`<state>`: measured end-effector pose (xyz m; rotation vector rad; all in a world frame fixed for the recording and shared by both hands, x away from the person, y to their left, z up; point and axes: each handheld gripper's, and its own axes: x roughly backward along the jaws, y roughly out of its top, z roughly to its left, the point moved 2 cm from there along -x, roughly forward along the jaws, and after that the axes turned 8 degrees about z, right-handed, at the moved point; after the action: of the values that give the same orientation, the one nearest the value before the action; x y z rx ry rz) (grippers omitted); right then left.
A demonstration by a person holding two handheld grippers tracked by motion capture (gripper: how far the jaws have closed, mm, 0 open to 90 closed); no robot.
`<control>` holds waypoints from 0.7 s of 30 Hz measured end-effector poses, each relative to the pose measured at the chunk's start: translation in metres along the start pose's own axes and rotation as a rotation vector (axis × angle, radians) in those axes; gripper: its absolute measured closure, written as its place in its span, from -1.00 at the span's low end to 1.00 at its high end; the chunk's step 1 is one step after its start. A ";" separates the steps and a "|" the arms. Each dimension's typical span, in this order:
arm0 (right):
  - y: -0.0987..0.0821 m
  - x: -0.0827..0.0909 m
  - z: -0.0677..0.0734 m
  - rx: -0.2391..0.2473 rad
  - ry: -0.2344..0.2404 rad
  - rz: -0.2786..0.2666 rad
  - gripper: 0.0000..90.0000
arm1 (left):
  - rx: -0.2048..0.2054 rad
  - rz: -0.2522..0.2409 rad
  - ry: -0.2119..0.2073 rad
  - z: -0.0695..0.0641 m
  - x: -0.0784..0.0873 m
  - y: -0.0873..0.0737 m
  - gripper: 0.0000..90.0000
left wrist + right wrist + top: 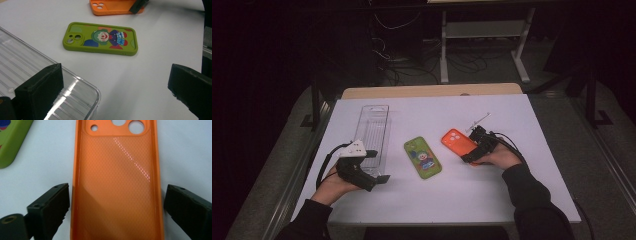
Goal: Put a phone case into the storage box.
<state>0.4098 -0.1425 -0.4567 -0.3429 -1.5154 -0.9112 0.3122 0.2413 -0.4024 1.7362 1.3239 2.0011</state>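
An orange phone case point(457, 141) lies hollow side up on the white table point(512, 120), right of centre. My right gripper point(468, 148) straddles its near end. In the right gripper view the case point(117, 170) lies between the two black jaws of that gripper point(116, 202), with thin slivers of table showing at each side, so the gripper is open. A green case with a clown picture point(422, 157) lies at the middle, also seen in the left gripper view point(100, 38). My left gripper point(378, 166) hangs open, empty, over the near end of a clear plastic tray point(374, 130).
The clear ribbed tray point(25, 65) runs lengthwise along the table's left side, its rounded near corner beneath my left jaw. A jaw tip of the right gripper point(137, 6) rests at the orange case point(112, 6). Bare white table lies toward the near edge.
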 end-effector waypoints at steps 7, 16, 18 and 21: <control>-0.003 0.000 0.005 0.023 -0.045 0.004 -0.75 | -0.005 -0.002 0.003 0.000 0.000 0.000 -1.00; -0.005 0.001 0.007 0.020 -0.057 -0.004 -0.67 | 0.010 -0.003 0.000 -0.001 0.001 0.000 -1.00; -0.005 0.001 0.007 0.016 -0.058 -0.003 -0.67 | 0.008 0.000 0.000 -0.001 0.001 0.000 -1.00; -0.006 0.002 0.007 0.014 -0.059 -0.005 -0.66 | 0.007 0.005 -0.001 -0.001 0.001 0.000 -1.00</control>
<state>0.4003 -0.1415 -0.4564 -0.3585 -1.5766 -0.9009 0.3106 0.2414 -0.4013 1.7443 1.3289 2.0008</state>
